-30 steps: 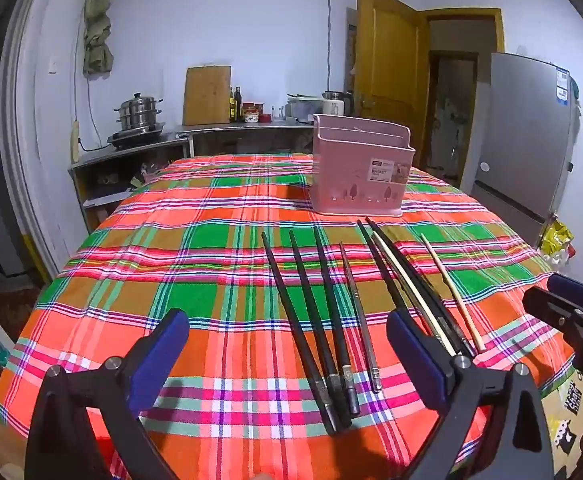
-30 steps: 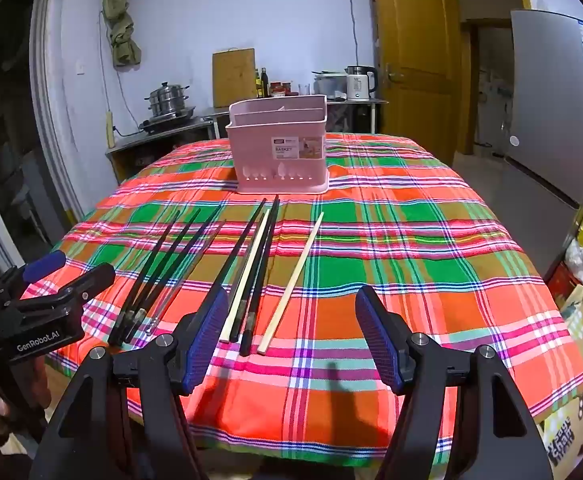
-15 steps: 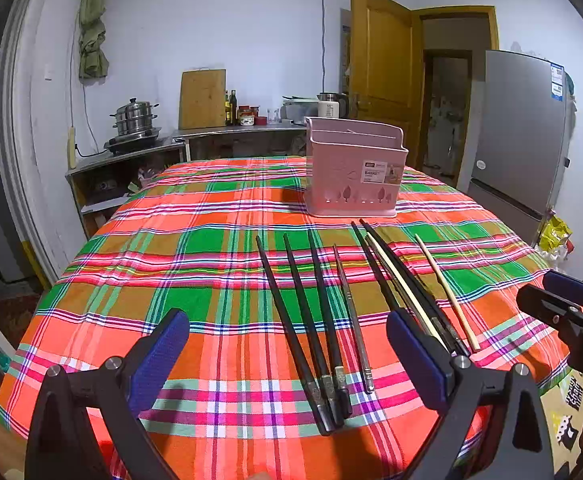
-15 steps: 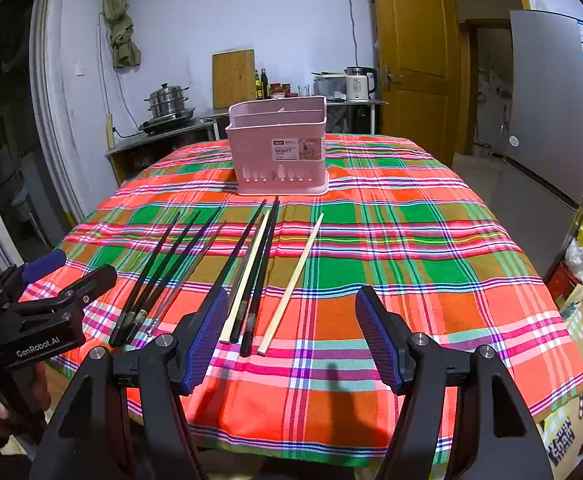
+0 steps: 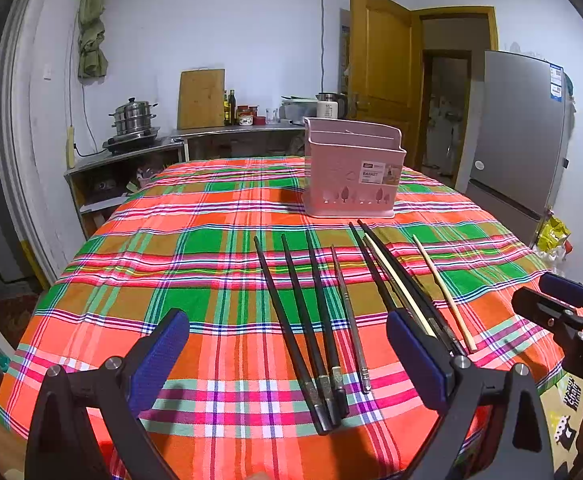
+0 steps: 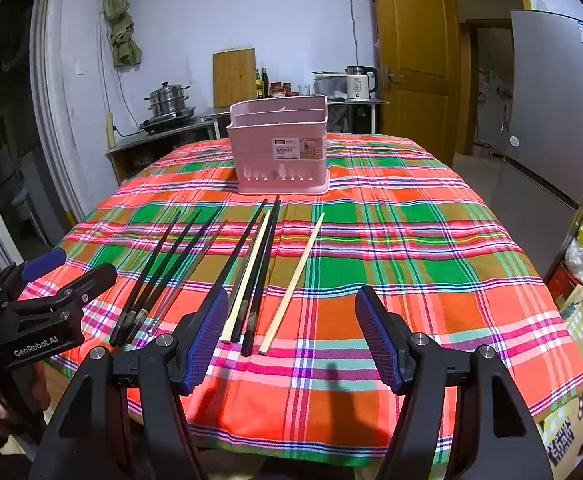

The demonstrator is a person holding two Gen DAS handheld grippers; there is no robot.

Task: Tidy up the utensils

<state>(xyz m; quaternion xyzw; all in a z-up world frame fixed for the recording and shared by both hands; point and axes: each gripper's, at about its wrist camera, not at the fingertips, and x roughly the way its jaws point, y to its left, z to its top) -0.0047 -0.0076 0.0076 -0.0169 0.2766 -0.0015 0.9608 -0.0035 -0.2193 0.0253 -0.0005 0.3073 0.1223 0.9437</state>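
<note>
Several chopsticks lie on a plaid tablecloth [image 5: 171,264]. A left group of black chopsticks [image 5: 303,320] [image 6: 163,264] lies beside a thin grey one [image 5: 349,316]. A right group holds black chopsticks [image 6: 259,264] and two pale wooden ones [image 6: 291,280] [image 5: 443,292]. A pink utensil basket [image 5: 351,176] [image 6: 281,152] stands upright behind them. My left gripper [image 5: 287,344] is open and empty, above the near ends of the left group. My right gripper [image 6: 291,320] is open and empty, above the near ends of the right group.
The table's near edge lies just below both grippers. A kitchen counter [image 5: 211,136] with a steamer pot [image 5: 133,114], a cutting board and a kettle stands behind. A wooden door [image 6: 411,60] and a grey fridge [image 5: 519,136] are to the right.
The left gripper has dropped slightly and tilted, so the table sits a little higher in its view. The right gripper has barely moved. Both stay open.
</note>
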